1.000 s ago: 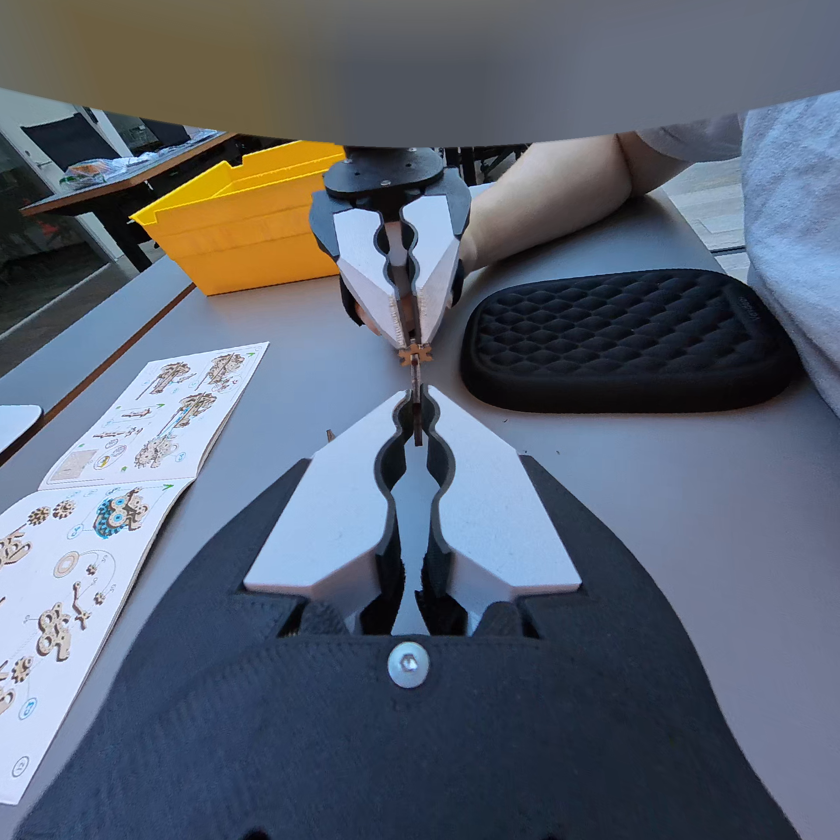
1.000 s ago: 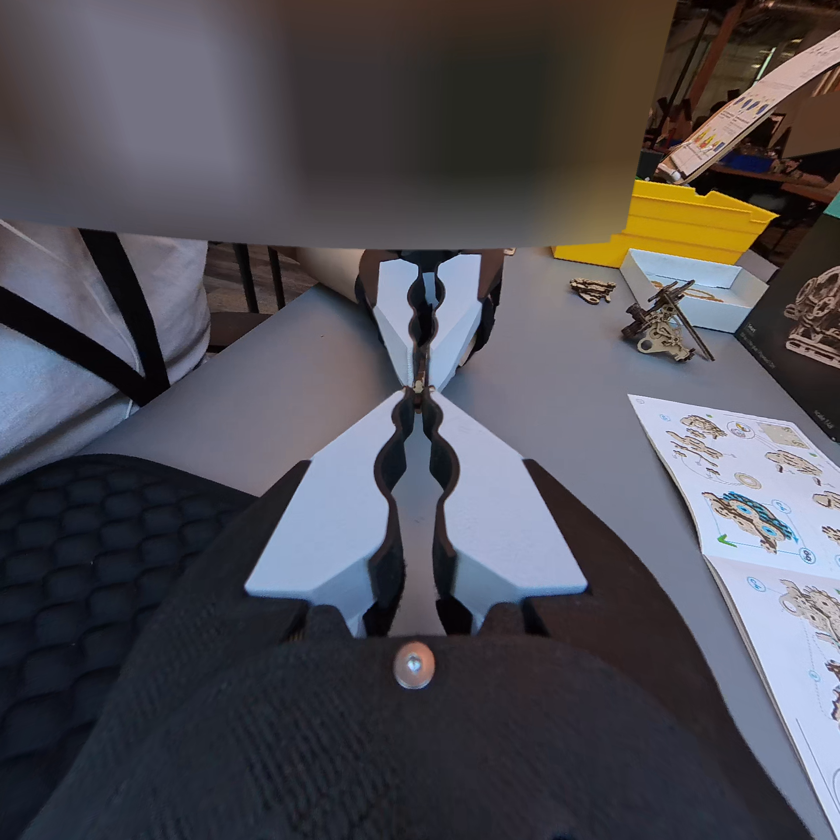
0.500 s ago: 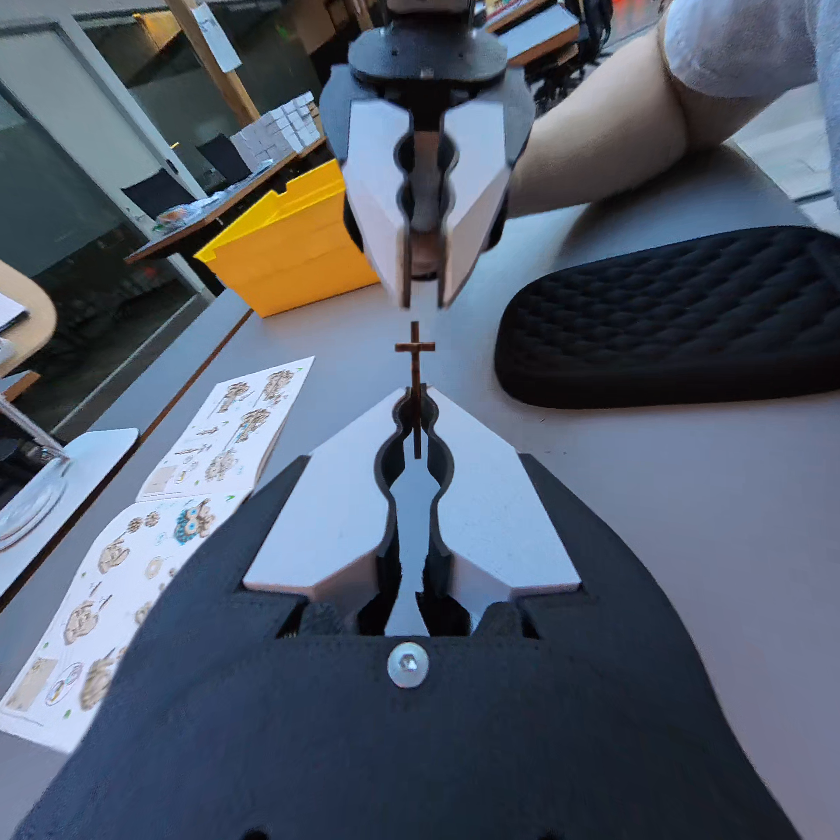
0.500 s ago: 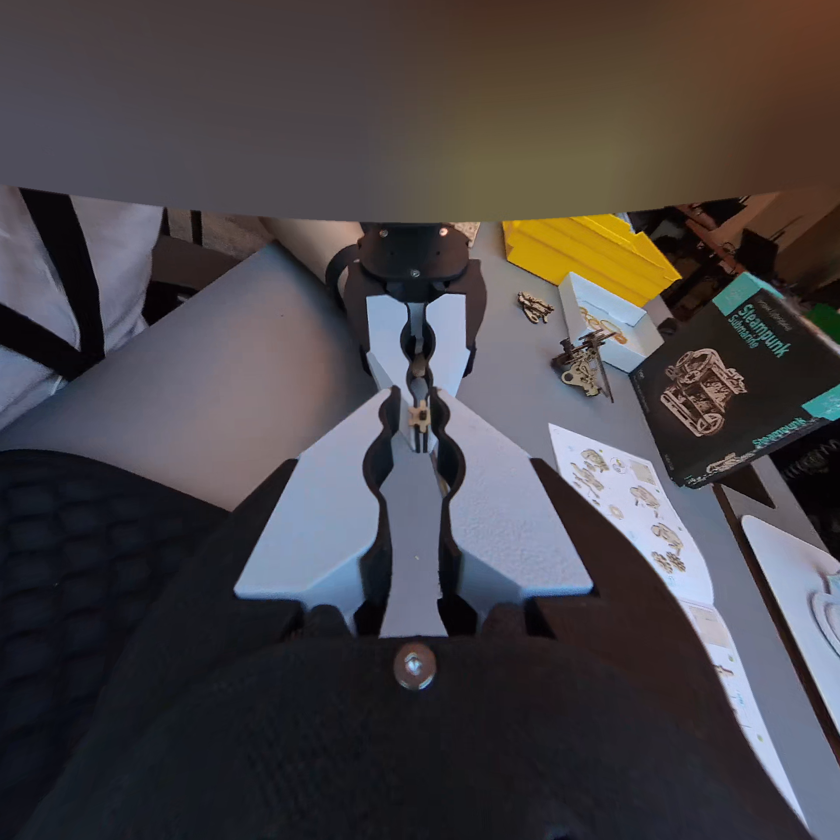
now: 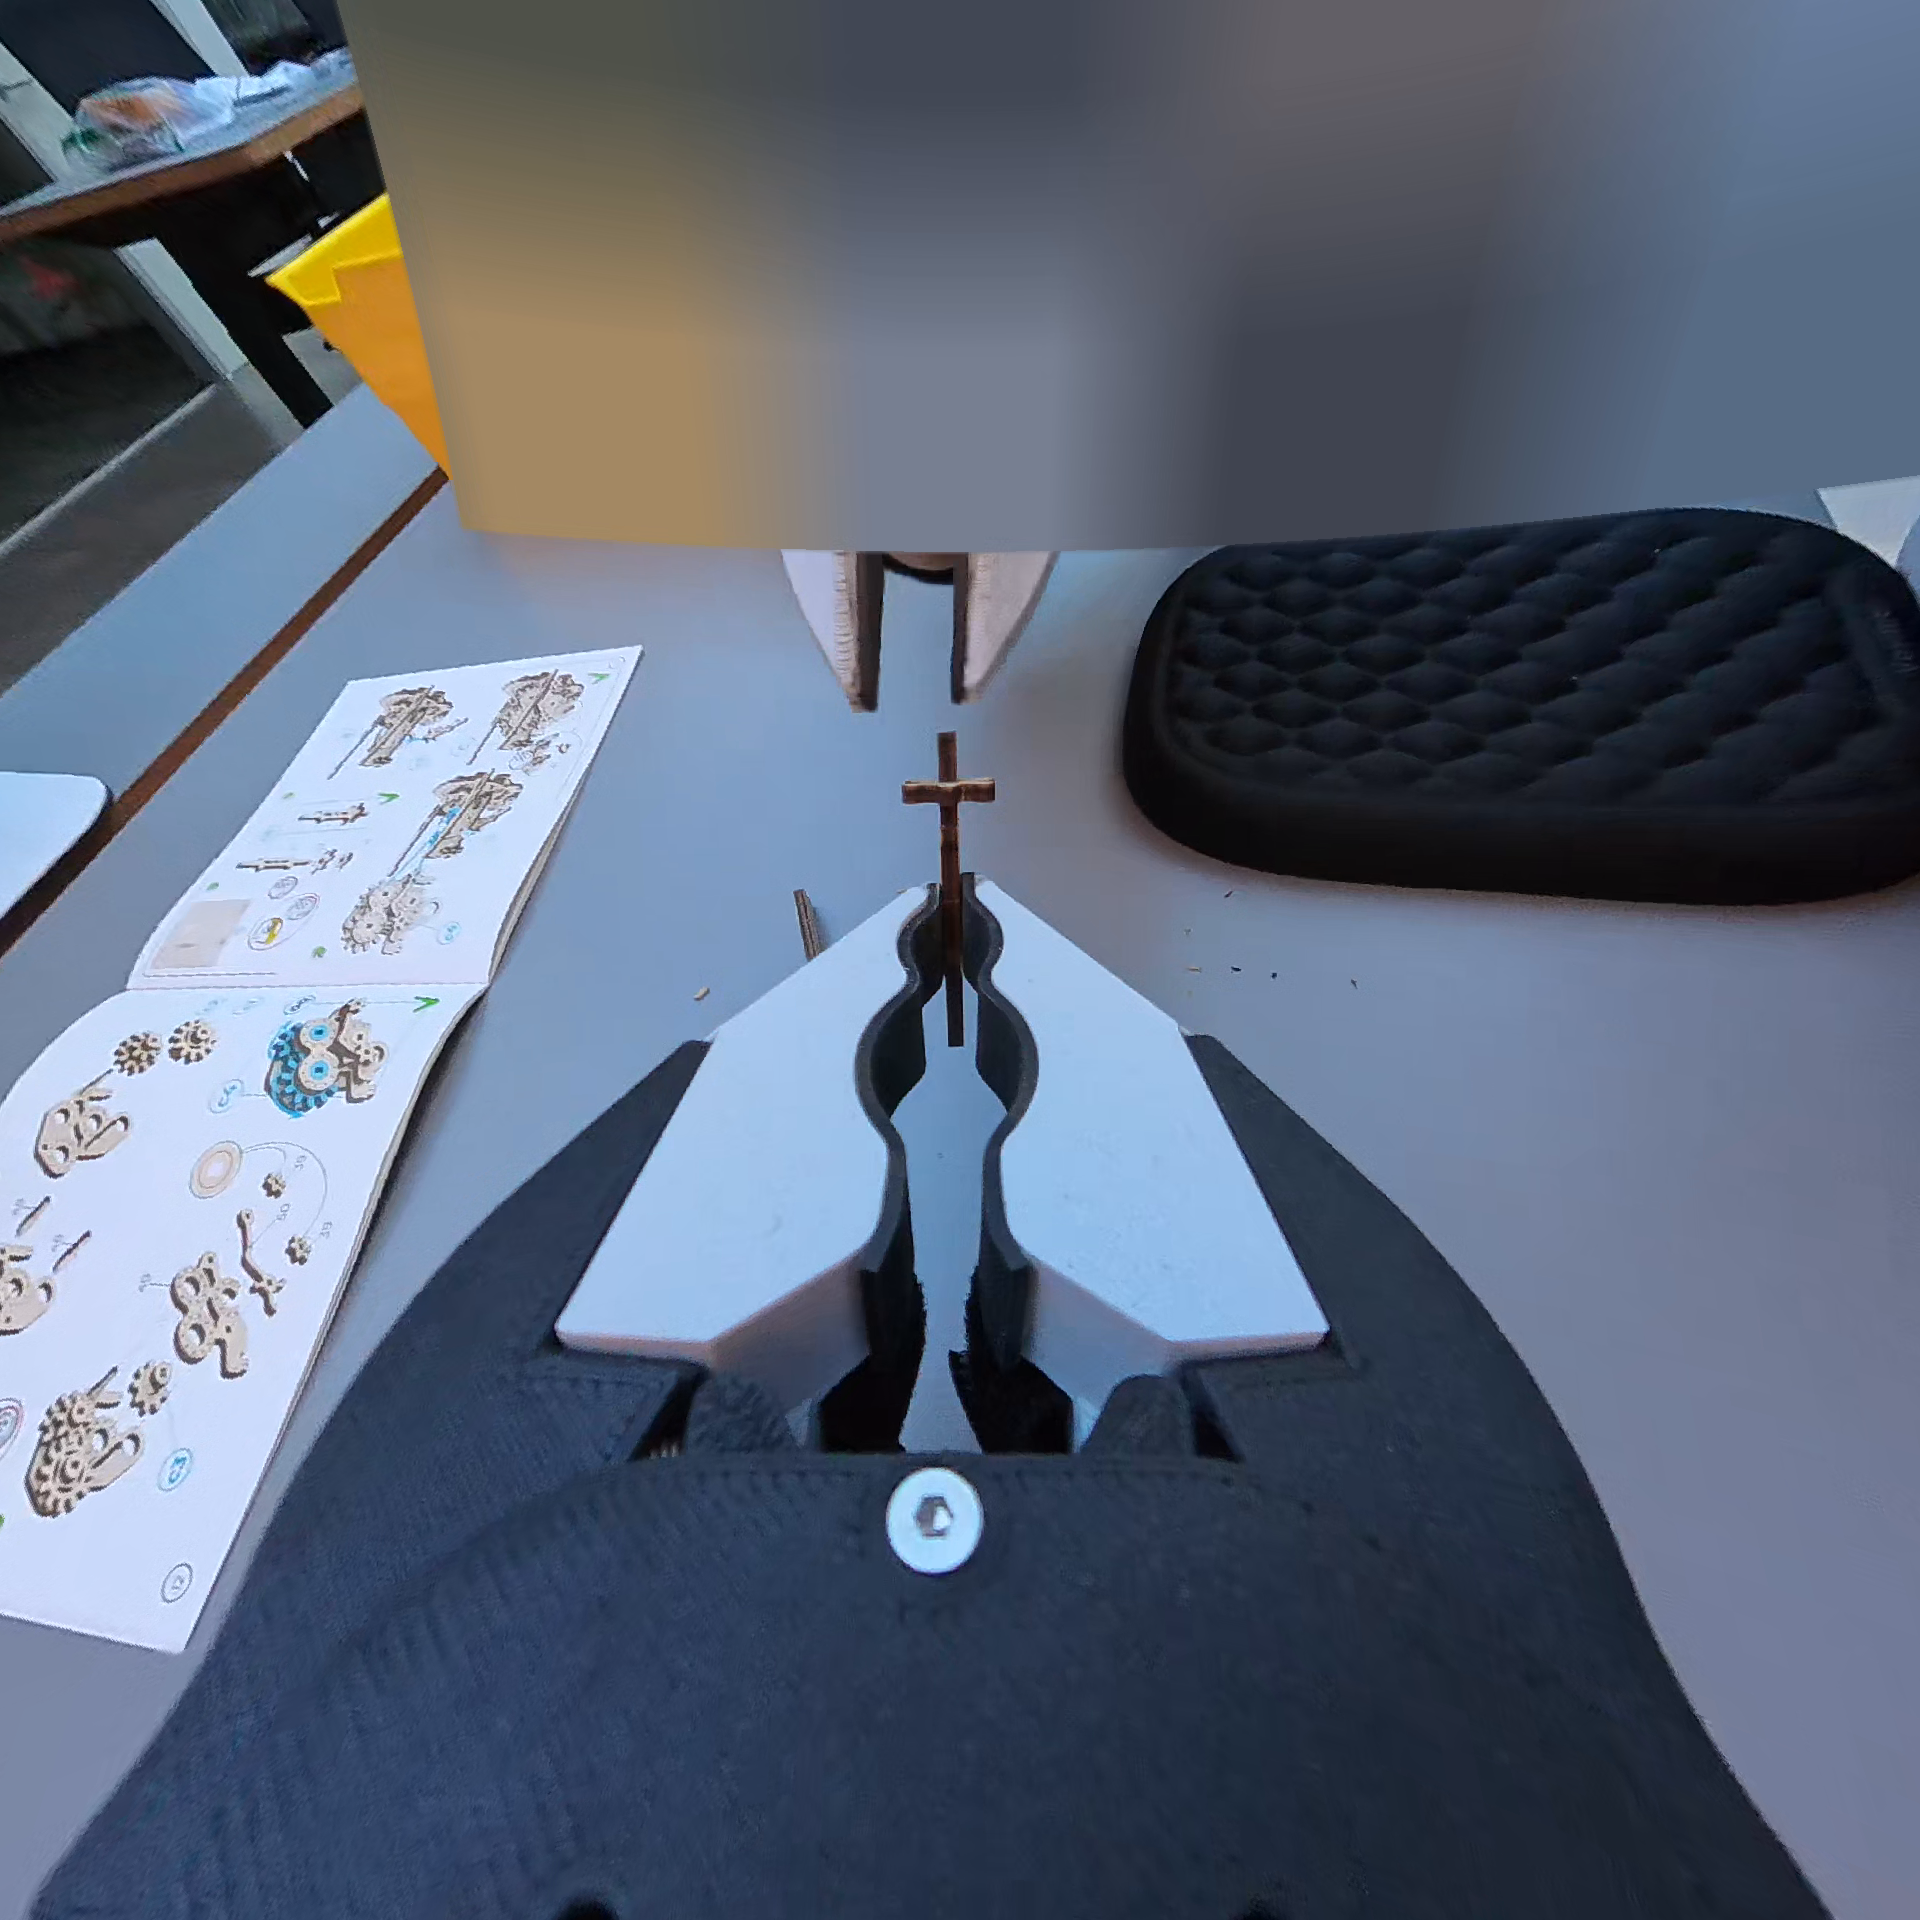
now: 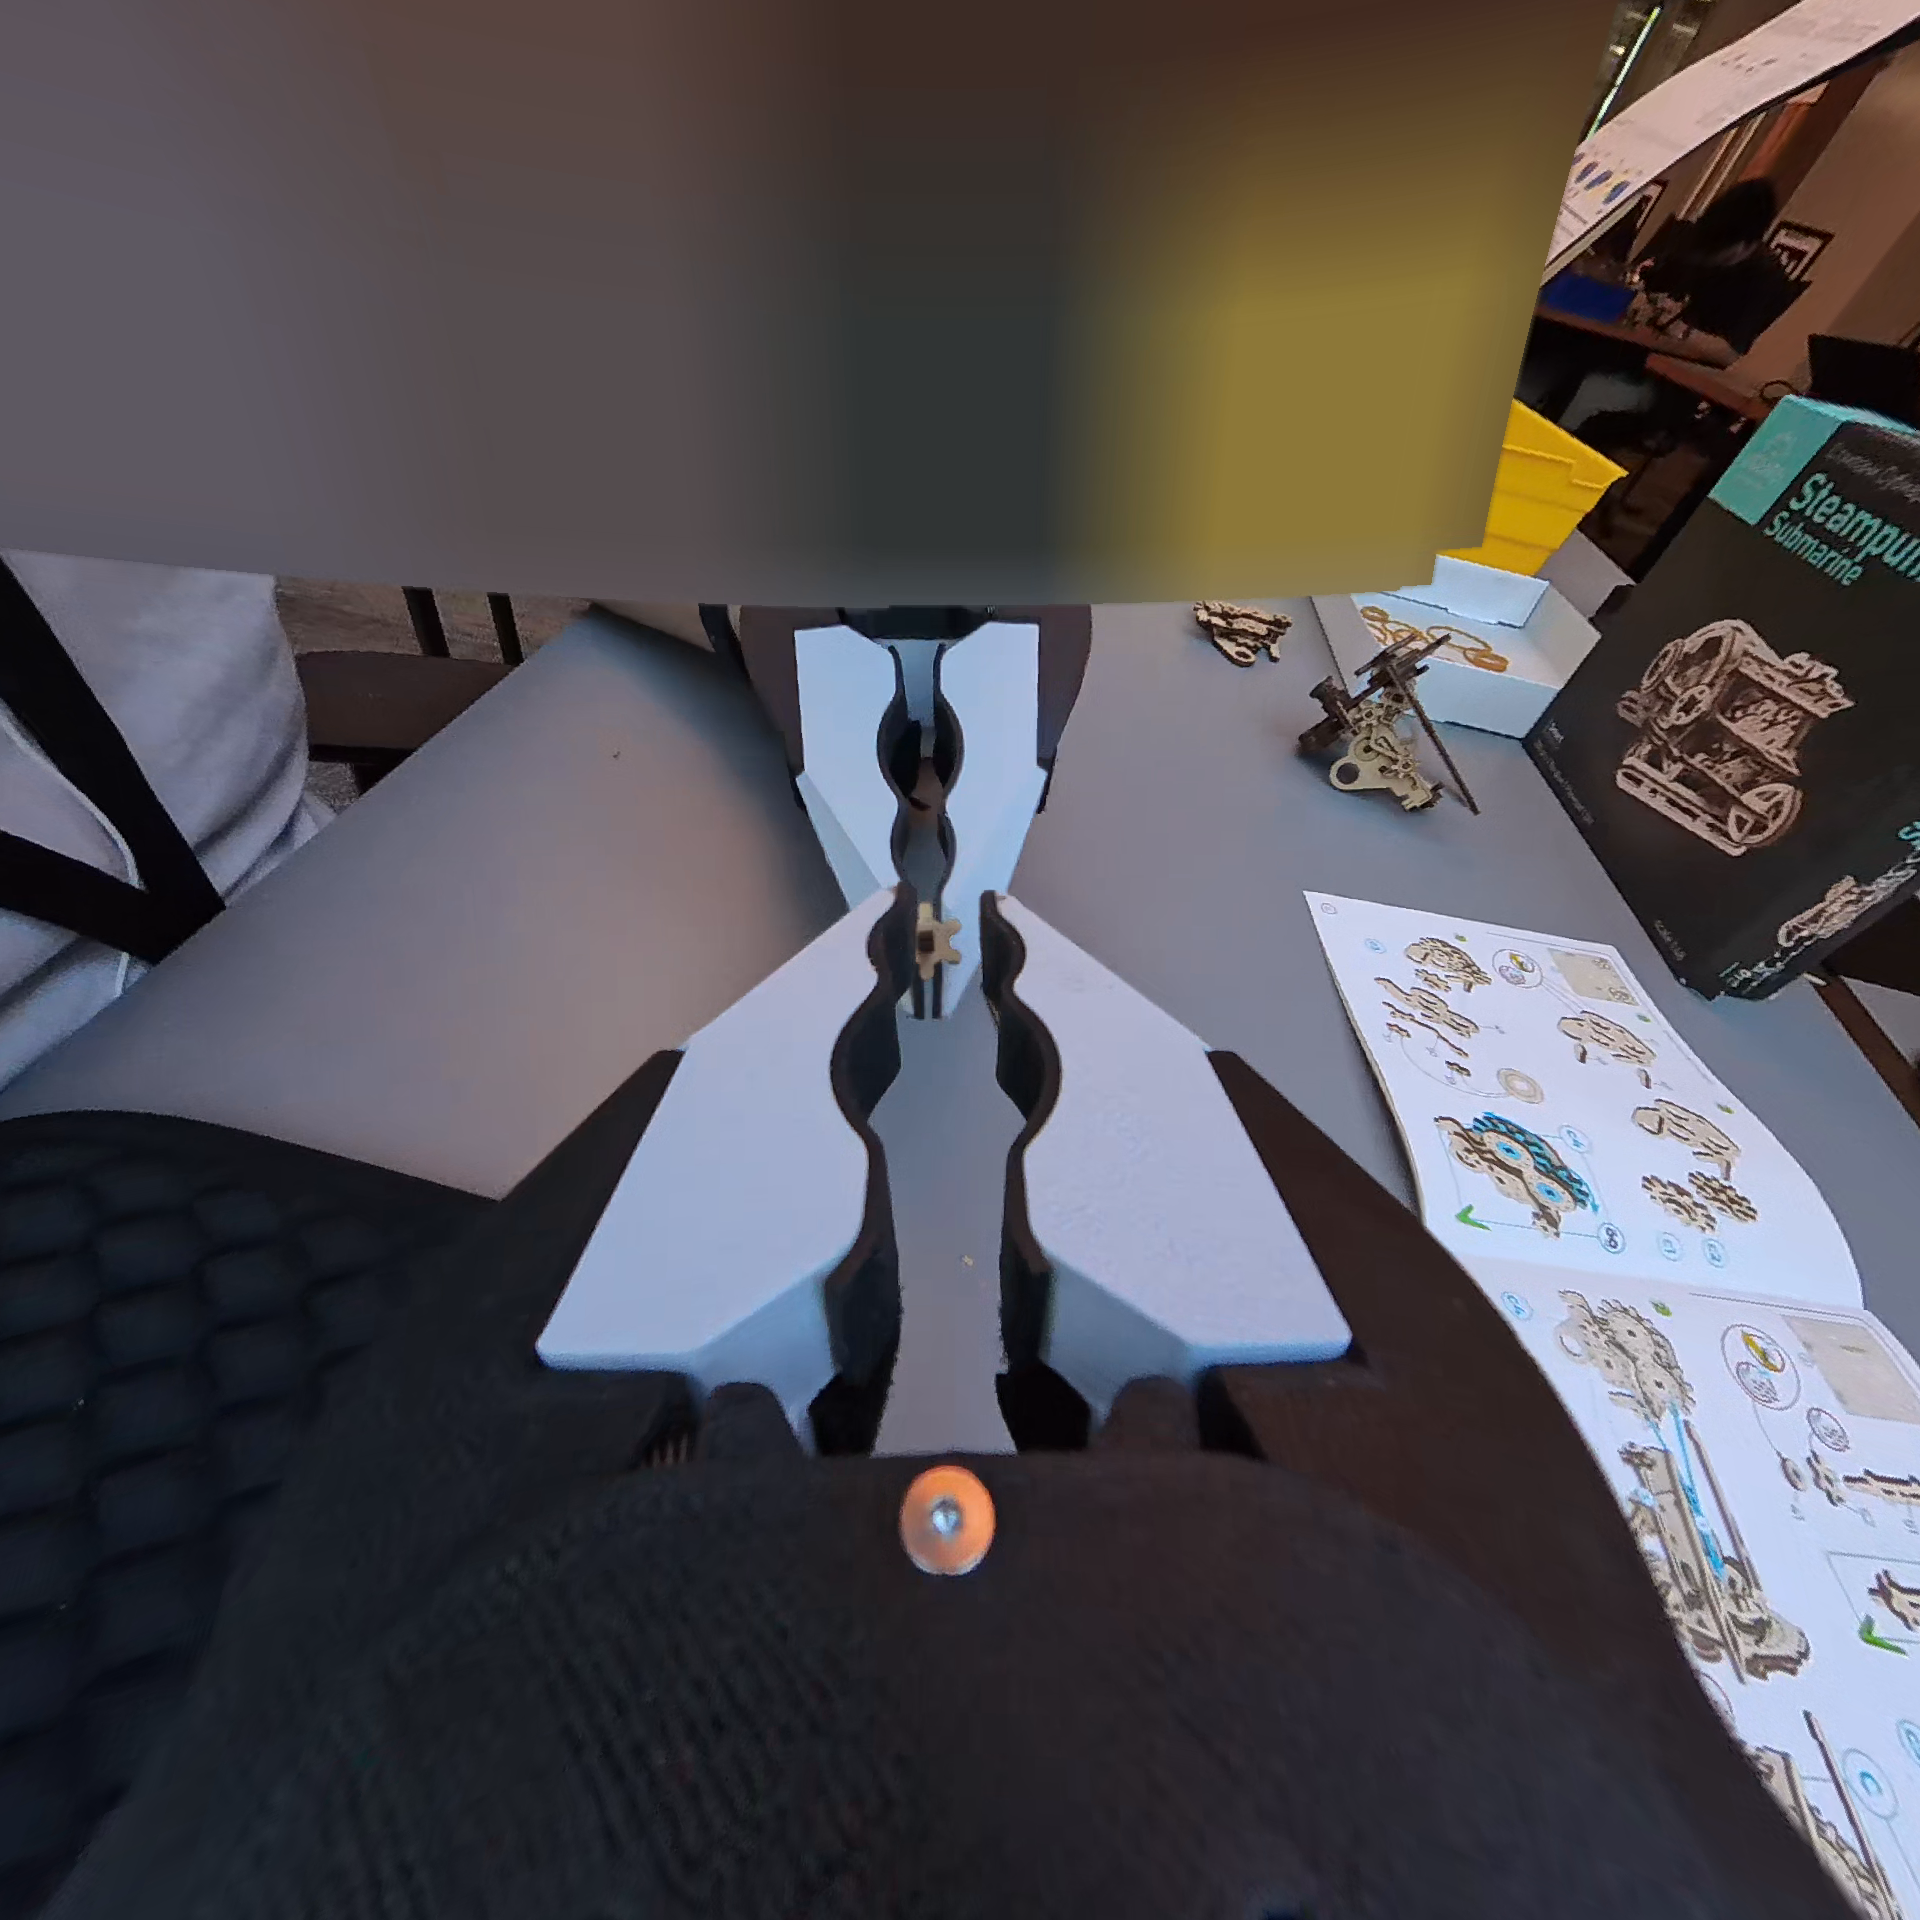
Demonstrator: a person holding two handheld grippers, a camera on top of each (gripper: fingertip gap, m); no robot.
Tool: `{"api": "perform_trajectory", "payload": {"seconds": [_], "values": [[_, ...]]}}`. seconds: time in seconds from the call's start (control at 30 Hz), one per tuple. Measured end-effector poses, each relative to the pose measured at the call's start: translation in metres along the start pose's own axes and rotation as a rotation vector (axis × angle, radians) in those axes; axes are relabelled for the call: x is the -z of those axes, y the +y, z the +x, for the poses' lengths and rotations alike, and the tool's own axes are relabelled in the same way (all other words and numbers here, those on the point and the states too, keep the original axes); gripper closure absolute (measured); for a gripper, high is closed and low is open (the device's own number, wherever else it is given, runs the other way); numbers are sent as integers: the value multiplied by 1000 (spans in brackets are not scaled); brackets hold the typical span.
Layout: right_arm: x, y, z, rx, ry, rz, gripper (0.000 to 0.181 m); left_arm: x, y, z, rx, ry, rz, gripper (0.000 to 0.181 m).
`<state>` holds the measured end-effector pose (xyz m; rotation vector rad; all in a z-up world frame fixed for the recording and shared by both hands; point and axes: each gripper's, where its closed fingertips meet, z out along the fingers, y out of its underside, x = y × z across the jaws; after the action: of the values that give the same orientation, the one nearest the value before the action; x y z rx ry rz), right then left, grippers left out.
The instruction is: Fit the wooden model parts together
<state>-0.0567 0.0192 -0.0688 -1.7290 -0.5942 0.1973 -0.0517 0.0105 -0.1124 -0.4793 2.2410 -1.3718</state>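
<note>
My left gripper (image 5: 945, 902) is shut on a thin wooden stick (image 5: 948, 862) that points forward. A small wooden gear (image 5: 948, 792) sits on the stick near its far end, seen edge-on. My right gripper (image 5: 914, 691) faces it, open, its tips just beyond the stick's end and apart from it. In the right wrist view my right gripper (image 6: 935, 920) is open; the gear (image 6: 938, 940) shows in the gap between its fingers, untouched. The left gripper (image 6: 928, 997) behind it holds the stick.
An open instruction booklet (image 5: 312, 935) (image 6: 1558, 1091) lies on the grey table. A black quilted pad (image 5: 1507, 707), a yellow bin (image 5: 353, 301), a black model box (image 6: 1766, 727), a part-built wooden model (image 6: 1371, 738), a white tray (image 6: 1475, 644) and a loose wooden sliver (image 5: 805, 920) are around. Tip to tip, the grippers are about 4 centimeters apart.
My right gripper was shut on the gear at the stick's end; it has opened and drawn back. The gear stays on the stick in my left gripper.
</note>
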Motion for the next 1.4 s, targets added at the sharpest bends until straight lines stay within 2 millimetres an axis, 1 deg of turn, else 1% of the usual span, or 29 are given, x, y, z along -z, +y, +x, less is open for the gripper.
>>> {"api": "perform_trajectory", "payload": {"seconds": [0.1, 0.13, 0.17, 0.3, 0.43, 0.5, 0.6, 0.7, 0.9, 0.97, 1.03, 1.13, 1.2, 1.23, 1.27, 1.33, 1.37, 1.4], "values": [[-5, 19, -4, 20, -21, -109, 172, -2, 3, 3, 21, 24, -16, 181], [-5, 21, -5, 15, -24, -115, 178, -2, 6, 4, 35, 36, -29, 181], [-6, 21, -7, 4, -38, -105, 181, -3, 7, 4, 47, 47, -34, 181], [-7, 22, -7, -69, -66, -91, 178, -4, 10, 7, 95, 87, -47, 181], [-7, 23, -4, -206, -93, -60, 181, -4, 10, 4, 122, 91, -51, 181], [-7, 24, 0, -329, -110, -38, 181, -3, 10, 5, 140, 106, -46, 180], [-3, 21, 10, -568, -151, 47, 181, -1, 4, 9, 193, 155, 10, 172], [4, 17, 19, -672, -162, 118, 181, 1, 2, 5, 259, 177, 41, 172], [4, 15, 22, -704, -160, 156, 181, 6, -8, -6, 360, 176, 138, 167], [2, 15, 21, -705, -169, 159, 181, 7, -14, -9, 401, 186, 181, 169], [1, 15, 21, -718, -170, 160, 181, 8, -15, -11, 434, 200, 195, 173], [4, 12, 25, -789, -180, 210, 181, 13, -17, -12, 456, 229, 227, 167], [6, 10, 29, -844, -180, 245, 181, 13, -14, -11, 461, 238, 203, 166], [6, 12, 31, -852, -171, 236, 181, 11, -10, -11, 461, 234, 180, 169], [5, 17, 30, -831, -159, 207, 181, 9, -8, -12, 469, 227, 161, 181], [4, 24, 31, -723, -116, 138, 181, 5, -3, -17, 495, 194, 131, 181], [5, 27, 29, -639, -108, 98, 181, 6, -3, -19, 499, 184, 134, 181], [6, 34, 30, -554, -77, 26, 181, 8, -3, -21, 499, 175, 145, 181]]}}
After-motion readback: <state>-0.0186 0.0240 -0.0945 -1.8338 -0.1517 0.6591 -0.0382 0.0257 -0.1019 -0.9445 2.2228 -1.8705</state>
